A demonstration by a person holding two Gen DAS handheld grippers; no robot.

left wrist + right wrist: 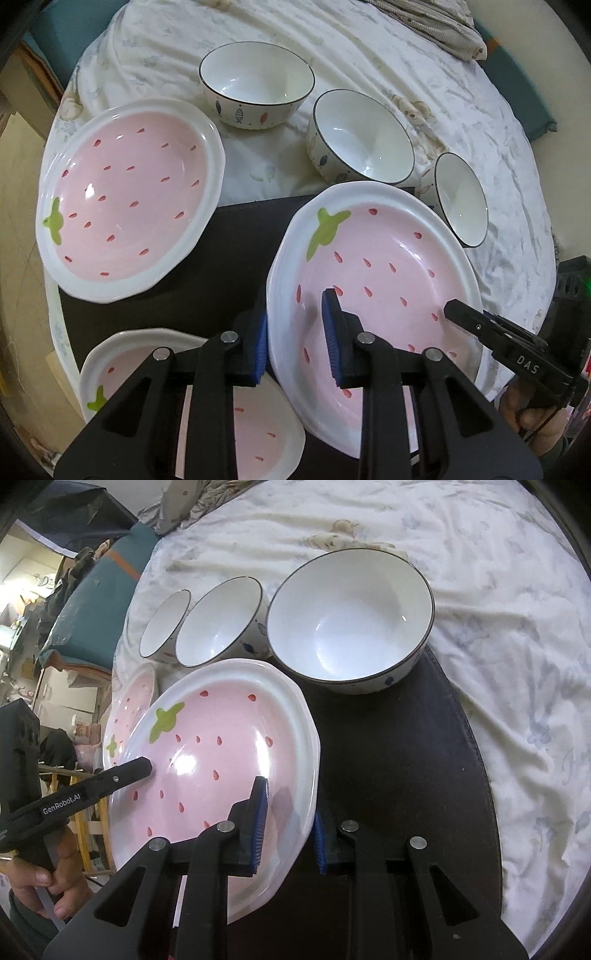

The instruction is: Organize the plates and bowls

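White, creased bedding [369, 48] covers the work surface, with a dark mat [240, 240] laid on top of it.

1. Left gripper [295, 343]: closed on the near-left rim of the held strawberry plate [388, 266]. One blue pad [330, 336] lies inside the dish; the other sits outside the rim.
2. Right gripper [288, 827]: closed on the opposite rim of the same plate, one pad inside, one pad under the edge. In the left wrist view its black finger enters at 4 o'clock of the plate.
3. Held strawberry plate: pink well, white rim, green leaf mark, red seed marks. It is tilted and contains nothing.
4. Second strawberry plate [125, 199]: at 10 o'clock of the held plate, partly on the mat, empty.
5. Third strawberry plate [258, 424]: at 7 o'clock, below the left gripper, empty.
6. Three white bowls with dark rims, all empty:
   - large bowl [351, 620], at 1 o'clock of the held plate in the right wrist view, its base on the mat edge;
   - middle bowl [218, 624], just beside it;
   - far bowl [164, 622], just beside the middle bowl.
7. A hand [48, 890] grasps the left gripper's handle.
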